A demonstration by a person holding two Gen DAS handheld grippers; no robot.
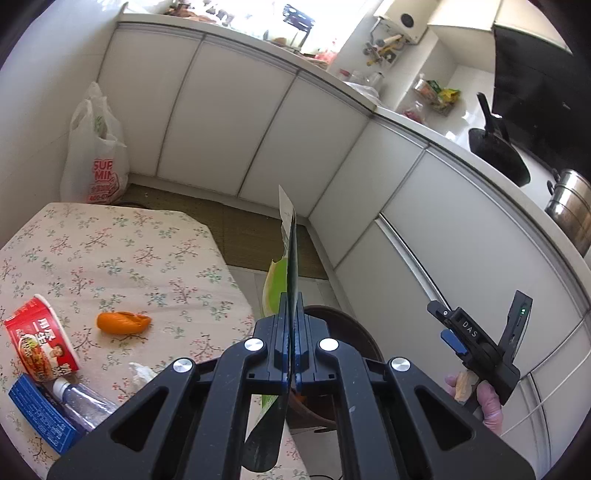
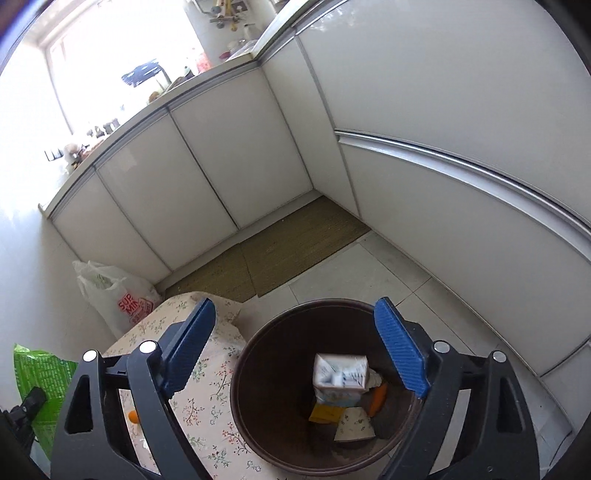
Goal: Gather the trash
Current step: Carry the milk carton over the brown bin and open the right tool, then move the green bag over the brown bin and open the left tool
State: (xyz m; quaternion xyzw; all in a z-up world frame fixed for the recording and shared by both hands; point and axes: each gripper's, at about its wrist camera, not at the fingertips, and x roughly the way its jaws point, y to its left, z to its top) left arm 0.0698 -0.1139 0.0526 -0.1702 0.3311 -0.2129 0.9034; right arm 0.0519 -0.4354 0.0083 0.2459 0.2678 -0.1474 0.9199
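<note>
White cabinet doors run along two walls and meet in a corner, under a pale countertop cluttered with small items near a bright window. On the far stretch of that countertop sit a black wok and, beside it, a steel pot. A woven brown mat lies on the tiled floor against the cabinet bases. A white plastic shopping bag with red lettering stands in the corner by the wall, just beyond the worktop's floral cloth. A white appliance with a round dial hangs on the wall above pipe fittings.
</note>
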